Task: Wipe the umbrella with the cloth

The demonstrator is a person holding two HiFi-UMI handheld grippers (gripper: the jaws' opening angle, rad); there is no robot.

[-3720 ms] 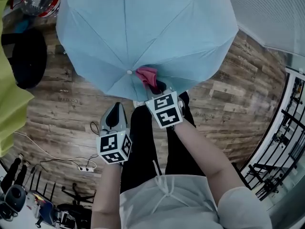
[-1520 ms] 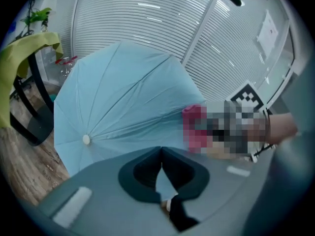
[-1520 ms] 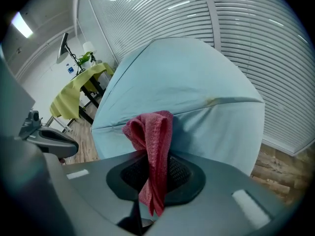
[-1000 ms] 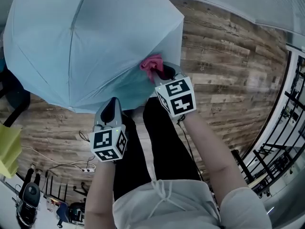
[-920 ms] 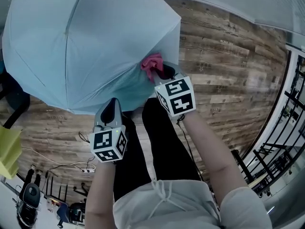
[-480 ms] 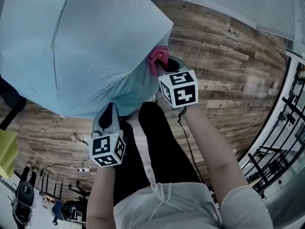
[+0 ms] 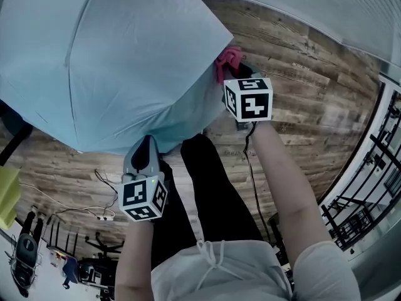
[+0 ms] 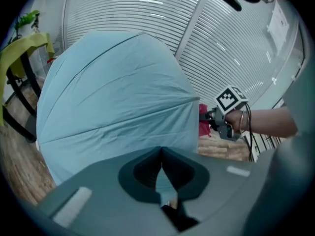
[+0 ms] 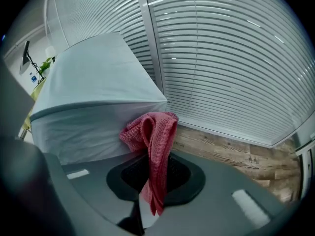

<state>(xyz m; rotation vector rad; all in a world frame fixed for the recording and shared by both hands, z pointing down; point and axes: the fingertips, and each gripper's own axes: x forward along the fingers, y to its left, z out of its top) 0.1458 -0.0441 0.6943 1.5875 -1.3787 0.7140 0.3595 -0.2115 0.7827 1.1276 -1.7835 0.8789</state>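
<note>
Right gripper [image 7: 237, 68] clamped on pink cloth [image 7: 227, 58], cloth against light-blue umbrella [image 7: 113, 61] edge. Left gripper [image 7: 148, 146] jaws together, nothing visibly held.

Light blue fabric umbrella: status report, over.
Left hand-held gripper shut on light blue fabric umbrella edge. Right hand-held gripper shut on red knitted cloth, cloth at canopy rim. Nothing in the way.

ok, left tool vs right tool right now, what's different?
Load: the left tool is shut on what looks like the pale blue edge fabric of the umbrella; the right tool is shut on the red cloth.
Place: in the head view the left tool sits at the canopy's near rim, the right tool farther out at its right-hand edge.
Role: the right tool has the cloth against the canopy; the left tool only holds.
Shared: both shut, both at the rim.
</note>
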